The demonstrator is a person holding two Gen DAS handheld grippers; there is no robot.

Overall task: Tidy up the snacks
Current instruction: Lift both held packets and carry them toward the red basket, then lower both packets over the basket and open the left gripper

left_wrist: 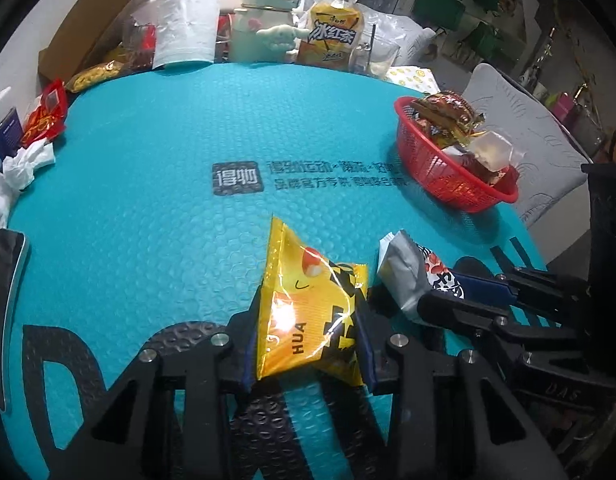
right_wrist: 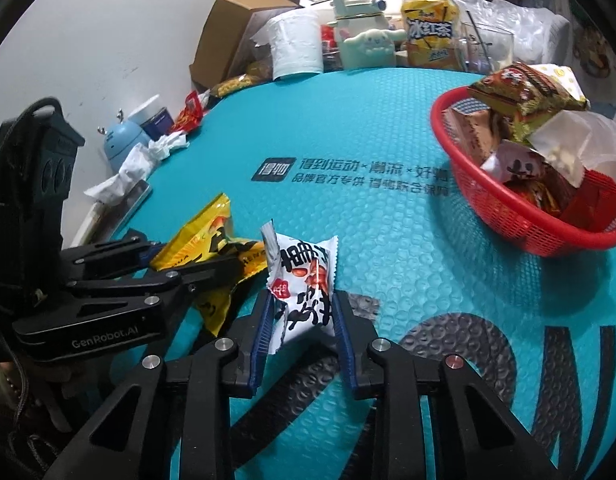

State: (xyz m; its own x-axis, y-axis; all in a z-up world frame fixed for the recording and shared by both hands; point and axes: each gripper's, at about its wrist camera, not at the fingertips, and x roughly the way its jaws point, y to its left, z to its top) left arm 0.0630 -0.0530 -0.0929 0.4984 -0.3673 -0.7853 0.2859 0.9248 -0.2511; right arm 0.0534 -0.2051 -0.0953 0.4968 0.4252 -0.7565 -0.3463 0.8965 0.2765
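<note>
A yellow snack packet (left_wrist: 304,280) lies on the teal bubble mat (left_wrist: 148,184), and my left gripper (left_wrist: 308,344) is shut on its near end, pads pressing both sides. Just to its right, my right gripper (right_wrist: 304,320) is shut on a white packet with red and black print (right_wrist: 304,264). In the left wrist view that white packet (left_wrist: 404,276) shows its silver back, with the right gripper (left_wrist: 460,296) on it. The right wrist view shows the left gripper (right_wrist: 180,264) on the yellow packet (right_wrist: 200,236). A red mesh basket (left_wrist: 436,168) (right_wrist: 508,220) holding several snacks stands at the far right.
Along the mat's far edge stand a paper roll (left_wrist: 184,28), a pale kettle-shaped bottle (left_wrist: 264,20), an iced tea bottle (left_wrist: 336,28) and a clear cup (left_wrist: 372,56). A cardboard box (left_wrist: 92,20), red packets (left_wrist: 44,116) and crumpled tissue (left_wrist: 24,164) crowd the left edge.
</note>
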